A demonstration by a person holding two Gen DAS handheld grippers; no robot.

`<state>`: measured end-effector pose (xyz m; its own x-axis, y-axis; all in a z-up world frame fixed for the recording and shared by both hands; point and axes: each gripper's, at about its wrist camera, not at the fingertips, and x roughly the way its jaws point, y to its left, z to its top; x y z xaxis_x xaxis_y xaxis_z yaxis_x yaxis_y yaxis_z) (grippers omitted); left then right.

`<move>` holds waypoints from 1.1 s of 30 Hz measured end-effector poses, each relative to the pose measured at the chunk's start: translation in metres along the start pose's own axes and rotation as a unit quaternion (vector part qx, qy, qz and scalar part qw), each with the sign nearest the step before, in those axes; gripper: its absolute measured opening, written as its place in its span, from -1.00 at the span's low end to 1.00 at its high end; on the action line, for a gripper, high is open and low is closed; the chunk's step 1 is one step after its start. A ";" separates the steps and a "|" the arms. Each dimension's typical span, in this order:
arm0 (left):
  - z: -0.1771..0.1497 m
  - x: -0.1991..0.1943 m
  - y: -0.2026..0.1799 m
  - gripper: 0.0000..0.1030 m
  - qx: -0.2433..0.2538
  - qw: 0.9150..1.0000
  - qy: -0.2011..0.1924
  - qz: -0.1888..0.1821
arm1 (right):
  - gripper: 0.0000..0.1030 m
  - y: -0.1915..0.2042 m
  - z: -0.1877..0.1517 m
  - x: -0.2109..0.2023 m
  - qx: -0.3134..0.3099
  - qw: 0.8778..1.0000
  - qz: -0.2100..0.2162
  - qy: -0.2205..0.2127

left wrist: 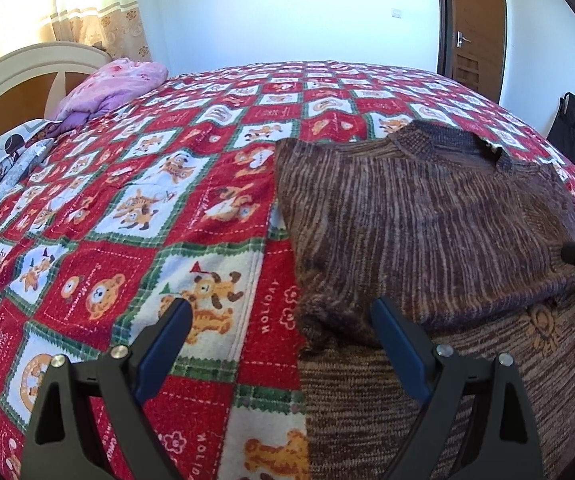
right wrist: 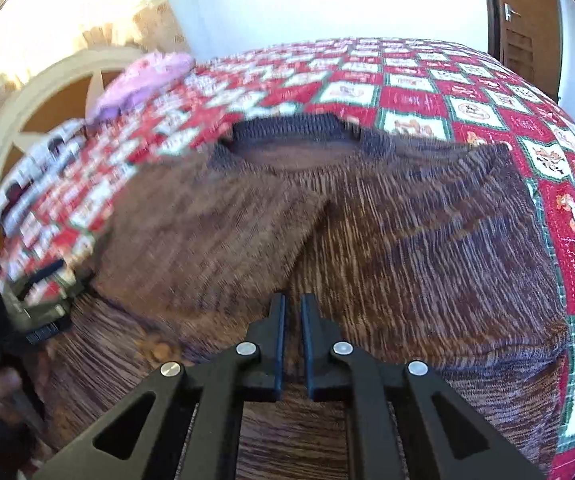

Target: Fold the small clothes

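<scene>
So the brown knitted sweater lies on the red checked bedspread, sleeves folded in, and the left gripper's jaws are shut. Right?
Not quite: the left gripper stands wide open, nothing between its jaws, as the left wrist view shows. The brown knitted sweater does lie on the red checked bedspread, sleeves folded in.

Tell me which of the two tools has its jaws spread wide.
The left tool: its blue fingers stand far apart over the patterned bedspread beside the brown sweater. The right tool shows only a narrow slit, nothing between.
</scene>
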<state>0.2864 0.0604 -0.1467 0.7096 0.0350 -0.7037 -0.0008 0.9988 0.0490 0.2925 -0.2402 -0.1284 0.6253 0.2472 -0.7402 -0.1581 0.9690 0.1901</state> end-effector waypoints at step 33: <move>-0.001 -0.037 0.007 0.89 -0.024 0.999 -0.026 0.025 | 0.32 0.064 -0.003 -0.002 -0.098 0.995 -0.018 -0.026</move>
<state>0.2595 0.0660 -0.1214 0.7441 0.0841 -0.6628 -0.0704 0.9964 0.0475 0.2788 -0.1786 -0.1164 0.6717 0.2171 -0.7083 -0.2782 0.9600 0.0305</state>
